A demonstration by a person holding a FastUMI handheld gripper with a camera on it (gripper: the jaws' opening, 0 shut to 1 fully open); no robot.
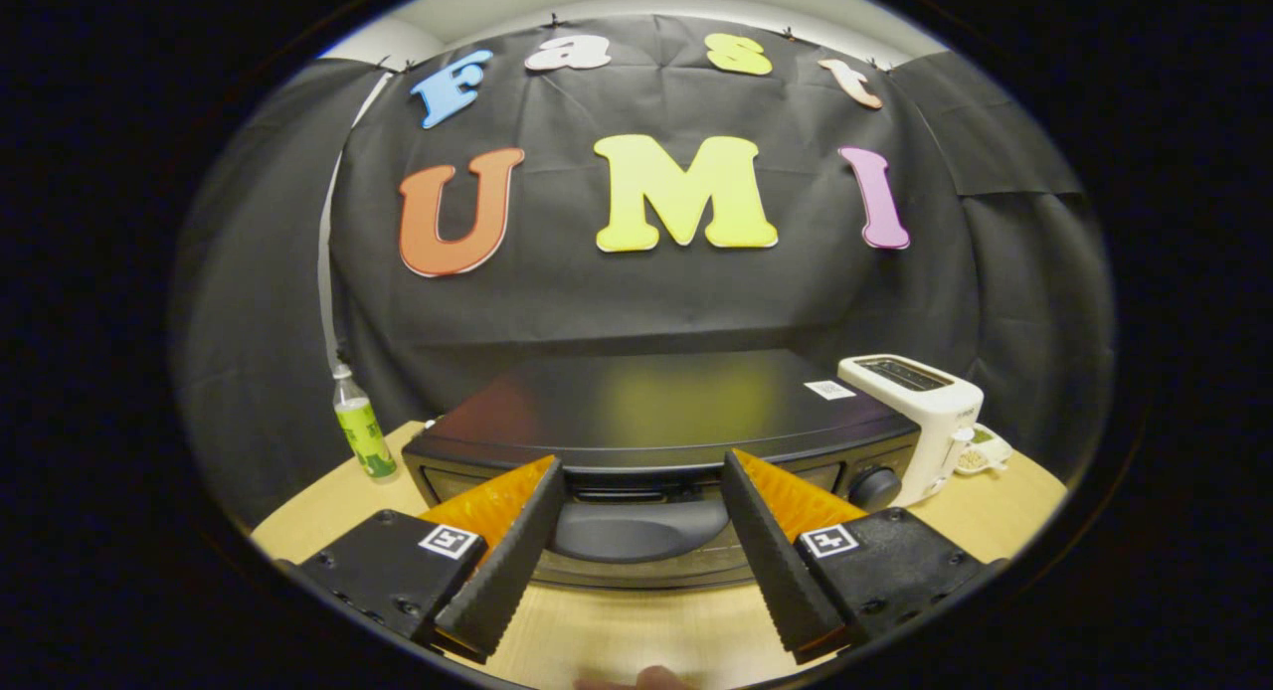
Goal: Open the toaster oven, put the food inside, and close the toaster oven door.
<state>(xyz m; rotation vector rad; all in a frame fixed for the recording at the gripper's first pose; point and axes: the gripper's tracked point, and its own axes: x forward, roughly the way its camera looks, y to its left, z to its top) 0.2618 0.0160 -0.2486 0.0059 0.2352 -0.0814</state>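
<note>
Facing the black, boxy toaster oven (661,412) on the wooden desk (617,630), the tool (641,466) is spread, pinching nothing; door apparently shut, every step remains.

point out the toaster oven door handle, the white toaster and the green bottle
toaster oven door handle (641,529): gripper view, middle of the dark handle, seen between the open fingers.
white toaster (925,412): gripper view, its front face, right of the oven.
green bottle (364,435): gripper view, its label, left of the oven.
</note>
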